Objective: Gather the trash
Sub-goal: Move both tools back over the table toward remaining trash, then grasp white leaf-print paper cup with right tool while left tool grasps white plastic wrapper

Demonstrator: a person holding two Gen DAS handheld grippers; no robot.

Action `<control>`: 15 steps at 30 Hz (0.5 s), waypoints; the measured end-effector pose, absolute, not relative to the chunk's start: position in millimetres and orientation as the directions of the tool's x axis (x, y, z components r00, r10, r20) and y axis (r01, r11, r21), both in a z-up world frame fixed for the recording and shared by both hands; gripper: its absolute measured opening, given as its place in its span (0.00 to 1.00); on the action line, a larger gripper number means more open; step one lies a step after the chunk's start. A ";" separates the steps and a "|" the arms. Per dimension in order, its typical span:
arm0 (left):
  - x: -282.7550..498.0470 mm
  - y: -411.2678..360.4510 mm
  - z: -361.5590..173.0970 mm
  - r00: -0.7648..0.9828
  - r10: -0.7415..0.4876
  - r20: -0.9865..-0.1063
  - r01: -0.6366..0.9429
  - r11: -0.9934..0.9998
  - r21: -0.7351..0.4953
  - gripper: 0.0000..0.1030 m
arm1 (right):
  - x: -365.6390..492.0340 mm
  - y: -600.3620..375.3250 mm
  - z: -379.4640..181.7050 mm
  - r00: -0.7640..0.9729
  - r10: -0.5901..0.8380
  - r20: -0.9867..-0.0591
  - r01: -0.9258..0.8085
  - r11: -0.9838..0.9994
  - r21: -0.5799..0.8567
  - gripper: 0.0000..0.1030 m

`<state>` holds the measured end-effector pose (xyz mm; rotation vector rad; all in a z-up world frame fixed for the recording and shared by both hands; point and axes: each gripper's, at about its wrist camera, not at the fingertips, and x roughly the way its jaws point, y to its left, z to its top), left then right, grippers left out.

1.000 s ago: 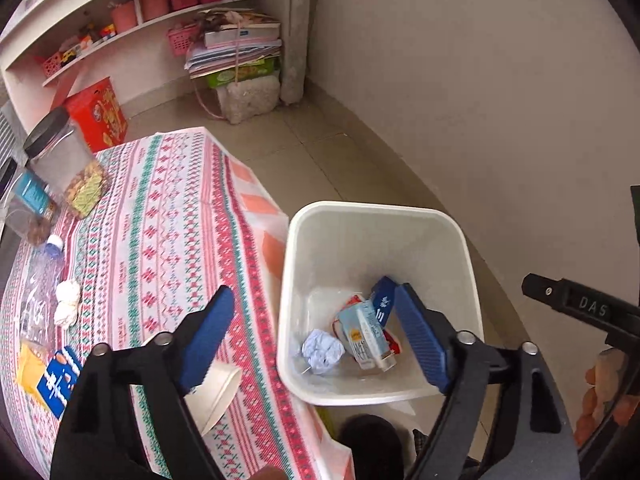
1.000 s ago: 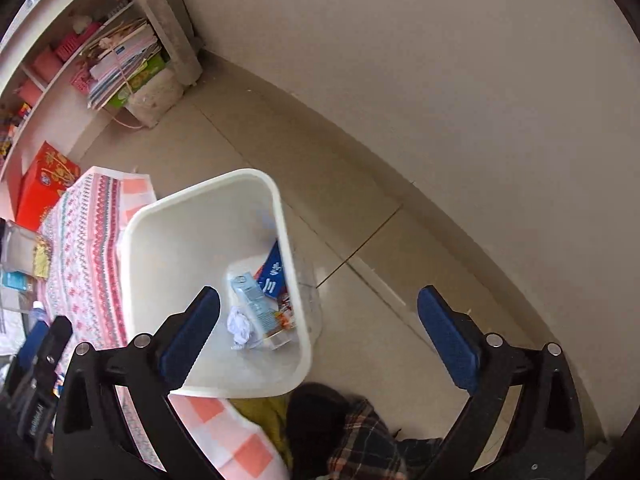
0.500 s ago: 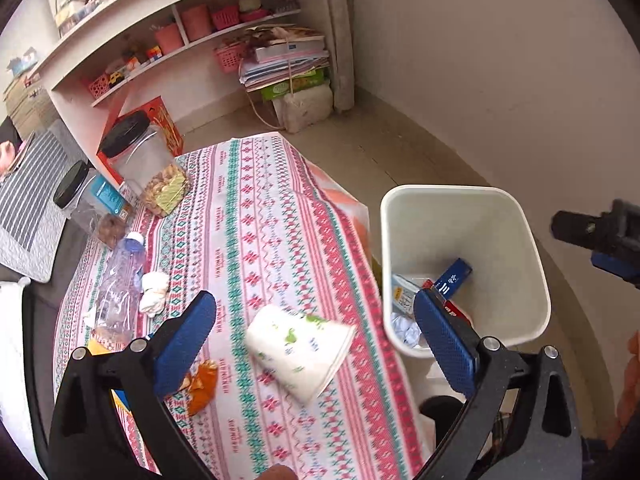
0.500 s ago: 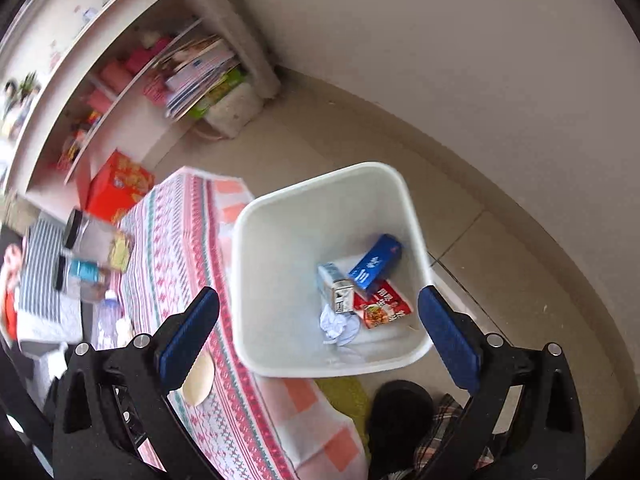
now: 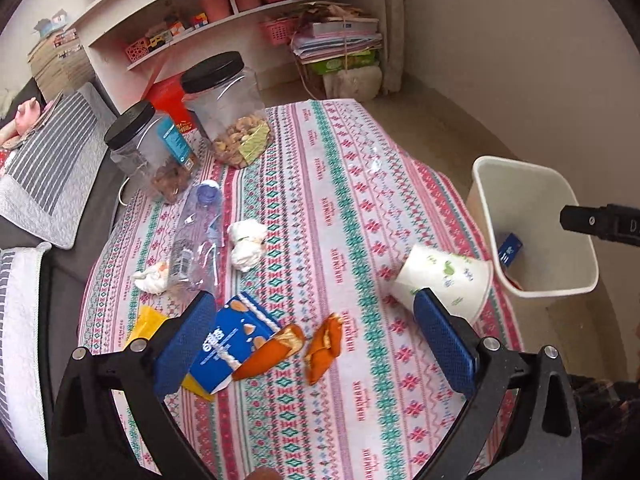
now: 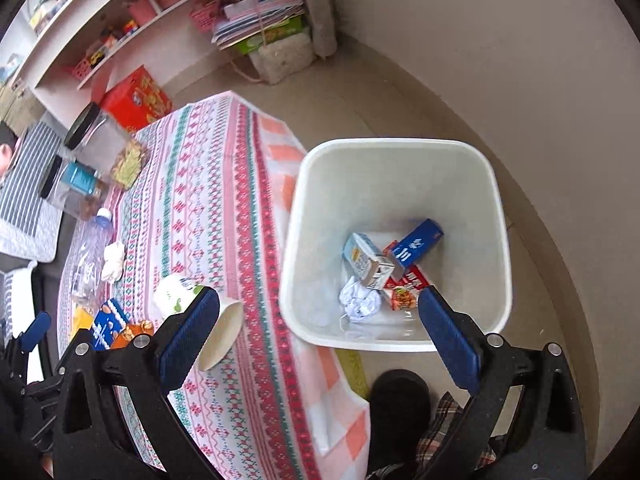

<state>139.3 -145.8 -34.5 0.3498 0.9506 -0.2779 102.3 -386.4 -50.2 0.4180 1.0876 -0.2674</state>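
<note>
A white bin (image 6: 400,160) stands on the floor beside the table and holds cartons (image 6: 366,258), a crumpled tissue and a red wrapper. My right gripper (image 6: 320,332) is open and empty above the bin's near rim. My left gripper (image 5: 316,340) is open and empty above the table's near part. On the patterned cloth lie a tipped paper cup (image 5: 444,280), orange wrappers (image 5: 324,344), a blue snack pack (image 5: 228,344), crumpled tissues (image 5: 246,242) and an empty plastic bottle (image 5: 196,240). The bin (image 5: 516,192) also shows at the right of the left wrist view.
Two black-lidded clear jars (image 5: 228,108) stand at the table's far left. A striped cushion (image 5: 44,168) lies left of the table. Shelves (image 5: 224,4) with baskets, a stack of books and a red box stand against the far wall. A dark shoe (image 6: 400,396) is below the bin.
My left gripper has swung left from over the bin to over the table's trash. The right gripper has shifted so the bin sits more centred under it.
</note>
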 end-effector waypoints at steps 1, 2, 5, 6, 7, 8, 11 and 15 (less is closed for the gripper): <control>140.7 -138.7 -37.1 0.547 -0.064 -0.834 0.375 0.910 0.176 0.93 | 106.0 -379.8 -49.9 0.441 -0.008 -0.897 0.399 0.897 0.188 0.93; 142.0 -131.6 -40.2 0.542 -0.053 -0.839 0.366 0.913 0.178 0.93 | 109.4 -372.6 -49.5 0.441 -0.006 -0.897 0.383 0.906 0.182 0.93; 144.9 -109.1 -49.9 0.515 -0.046 -0.856 0.348 0.924 0.159 0.93 | 120.5 -349.6 -51.2 0.431 -0.001 -0.902 0.319 0.936 0.151 0.93; 144.9 -103.0 -52.8 0.511 -0.040 -0.859 0.342 0.926 0.161 0.93 | 124.3 -342.9 -53.1 0.420 0.002 -0.907 0.295 0.945 0.139 0.93; 144.0 -97.7 -55.2 0.510 -0.032 -0.859 0.336 0.927 0.165 0.93 | 128.3 -334.1 -56.9 0.405 0.003 -0.914 0.267 0.956 0.121 0.93; 143.3 -94.0 -56.6 0.513 -0.028 -0.858 0.333 0.928 0.169 0.93 | 131.4 -327.2 -60.2 0.393 0.001 -0.920 0.244 0.964 0.106 0.93; 139.9 -79.1 -59.2 0.527 -0.015 -0.850 0.317 0.931 0.180 0.93 | 138.4 -307.6 -71.8 0.357 0.001 -0.934 0.174 0.982 0.068 0.93; 142.2 -57.9 -59.1 0.521 -0.022 -0.853 0.282 0.948 0.148 0.93 | 148.0 -288.1 -90.3 0.303 -0.007 -0.953 0.100 0.995 0.025 0.93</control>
